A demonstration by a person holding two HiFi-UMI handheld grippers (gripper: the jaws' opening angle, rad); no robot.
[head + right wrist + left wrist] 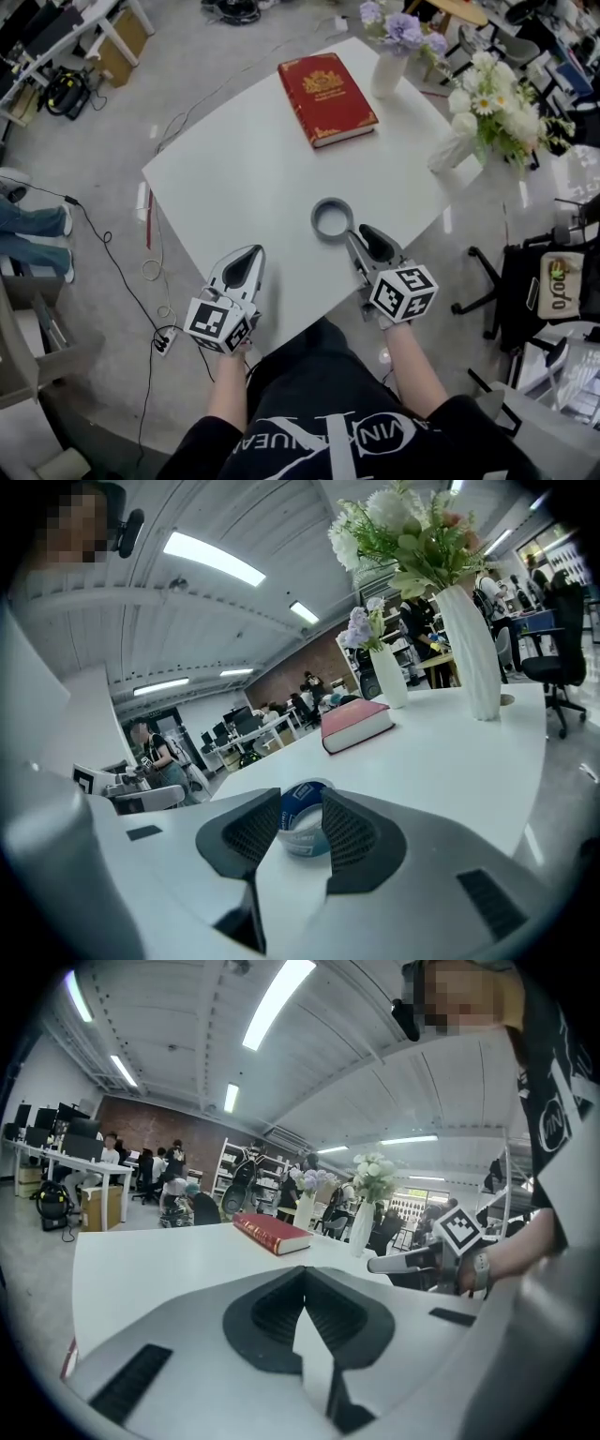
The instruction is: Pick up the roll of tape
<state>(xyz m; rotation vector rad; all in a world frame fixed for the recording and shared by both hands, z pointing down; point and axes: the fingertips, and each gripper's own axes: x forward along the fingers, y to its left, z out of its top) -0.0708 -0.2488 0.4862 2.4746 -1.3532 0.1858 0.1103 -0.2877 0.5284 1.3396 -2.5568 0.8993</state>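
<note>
A: Where is the tape lying?
B: The grey ring-shaped roll of tape (332, 219) is lying flat on the white worktop (234, 169), hole facing up, near the front edge. It's well apart from the red gold-stamped hardback book (326, 98) at the far side.
A: Which gripper is nearer?
B: The right gripper (352, 236), clearly. Its tips are sitting just beside the roll's near-right rim, pointing straight at it. In the right gripper view the roll of tape (302, 829), showing blue print, is filling the gap ahead of the jaws.
A: And those jaws?
B: Standing apart, but narrowly — the roll's flanks are disappearing behind both pads, so I'm judging the gap slimmer than the whole ring. Whether they're touching it, I can't tell.
A: The left?
B: The left gripper (249, 255) is hanging over the near-left worktop, well apart from the roll. In its own view its jaws are pressing together with nothing between them.
A: What is the coming move turning on?
B: I'm reading this as the approach, lift not yet begun. The roll is lying dead ahead of the right jaws, its axis upright — so they're needing either to widen across it or to pinch one wall with a jaw in the hole. A shallow bite is risking a slide on that smooth top.
</note>
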